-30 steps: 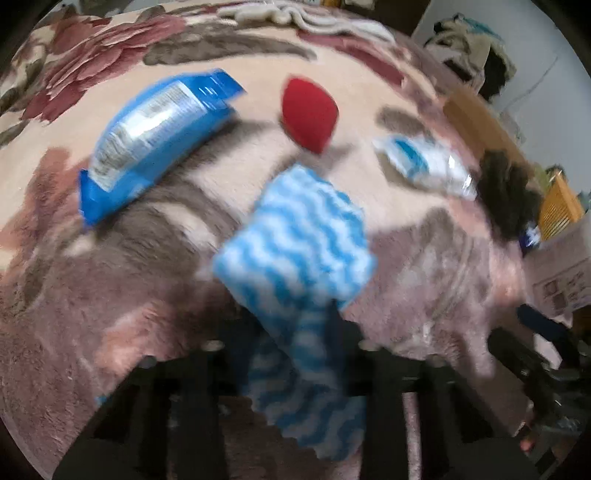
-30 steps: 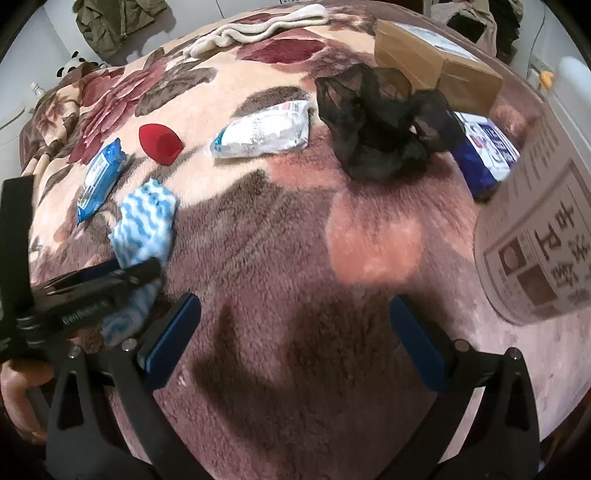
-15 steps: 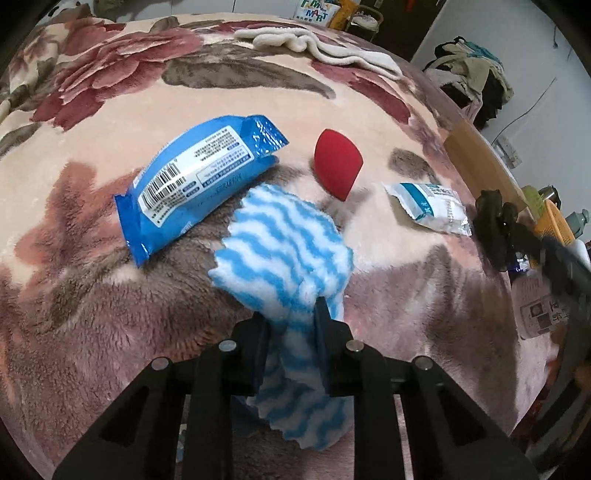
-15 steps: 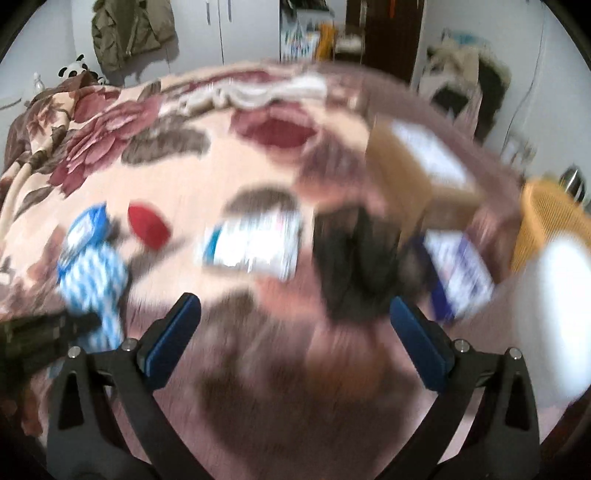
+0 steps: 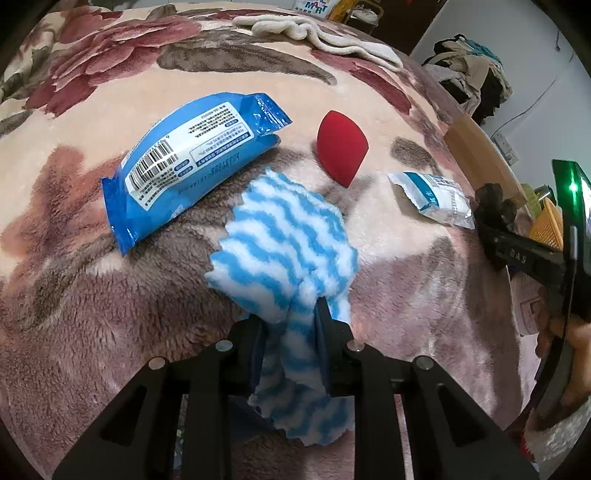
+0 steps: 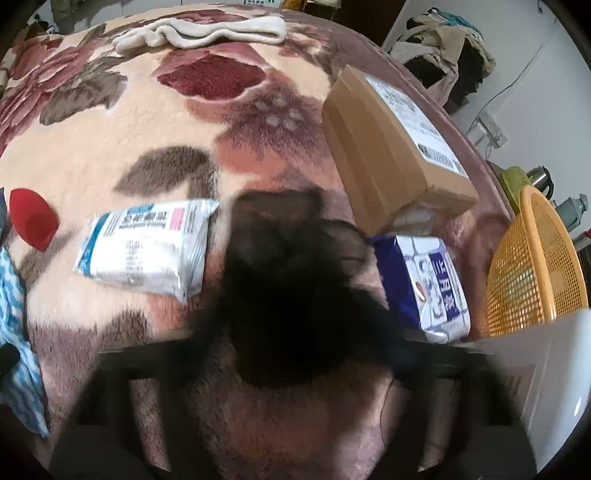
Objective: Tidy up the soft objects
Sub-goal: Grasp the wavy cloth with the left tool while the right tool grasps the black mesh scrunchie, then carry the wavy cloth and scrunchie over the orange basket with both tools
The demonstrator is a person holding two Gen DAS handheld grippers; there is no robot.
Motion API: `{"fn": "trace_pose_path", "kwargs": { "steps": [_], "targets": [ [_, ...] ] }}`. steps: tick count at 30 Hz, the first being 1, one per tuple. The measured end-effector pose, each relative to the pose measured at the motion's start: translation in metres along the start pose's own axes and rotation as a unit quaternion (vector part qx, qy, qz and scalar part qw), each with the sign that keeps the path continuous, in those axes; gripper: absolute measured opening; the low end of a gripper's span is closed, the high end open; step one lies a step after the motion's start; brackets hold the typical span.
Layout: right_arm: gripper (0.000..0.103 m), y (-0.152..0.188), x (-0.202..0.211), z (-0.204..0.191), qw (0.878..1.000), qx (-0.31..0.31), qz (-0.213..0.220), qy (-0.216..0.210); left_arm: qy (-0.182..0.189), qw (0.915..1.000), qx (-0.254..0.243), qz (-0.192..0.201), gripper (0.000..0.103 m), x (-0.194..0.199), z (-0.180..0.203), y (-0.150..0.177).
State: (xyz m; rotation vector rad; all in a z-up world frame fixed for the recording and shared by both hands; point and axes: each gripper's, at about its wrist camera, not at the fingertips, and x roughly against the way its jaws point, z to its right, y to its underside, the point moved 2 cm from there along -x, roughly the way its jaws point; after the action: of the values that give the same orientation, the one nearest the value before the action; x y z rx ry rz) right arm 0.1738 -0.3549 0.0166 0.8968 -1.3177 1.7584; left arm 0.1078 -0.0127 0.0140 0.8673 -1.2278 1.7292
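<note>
Left gripper (image 5: 290, 314): jaws clamped on blue-and-white striped cloth (image 5: 284, 240), draped on floral blanket (image 5: 92, 295). Right gripper (image 6: 291, 343): blurred, jaws closing around black mesh bundle (image 6: 288, 280). Beyond: white gauze packet (image 6: 147, 247), blue wipes pack (image 5: 184, 162), red sponge (image 5: 341, 147), cardboard box (image 6: 388, 147), cream towel (image 6: 207, 27).

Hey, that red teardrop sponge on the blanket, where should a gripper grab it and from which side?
Probably take the red sponge across its fat rounded belly, coming down from above. It lies on its side on the blanket, its pointed tip toward the camera; the tip is too narrow to pinch securely. It sits clear of the blue wipes pack and the striped cloth.
</note>
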Motion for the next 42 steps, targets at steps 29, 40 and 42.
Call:
{"fn": "trace_pose_path", "kwargs": {
  "steps": [29,40,42],
  "targets": [
    [0.022,0.100,0.087,-0.025,0.975,-0.027,0.020,-0.219,-0.007,0.9983,-0.055,0.018,0.023,0.052,0.052,0.036],
    [0.022,0.105,0.106,0.006,0.974,-0.046,0.041,-0.218,-0.002,0.9960,-0.084,0.031,0.023,0.072,0.091,0.039],
    [0.022,0.106,0.107,0.012,0.974,-0.051,0.041,-0.217,-0.001,0.9955,-0.090,0.031,0.023,0.074,0.098,0.040]
  ]
}}
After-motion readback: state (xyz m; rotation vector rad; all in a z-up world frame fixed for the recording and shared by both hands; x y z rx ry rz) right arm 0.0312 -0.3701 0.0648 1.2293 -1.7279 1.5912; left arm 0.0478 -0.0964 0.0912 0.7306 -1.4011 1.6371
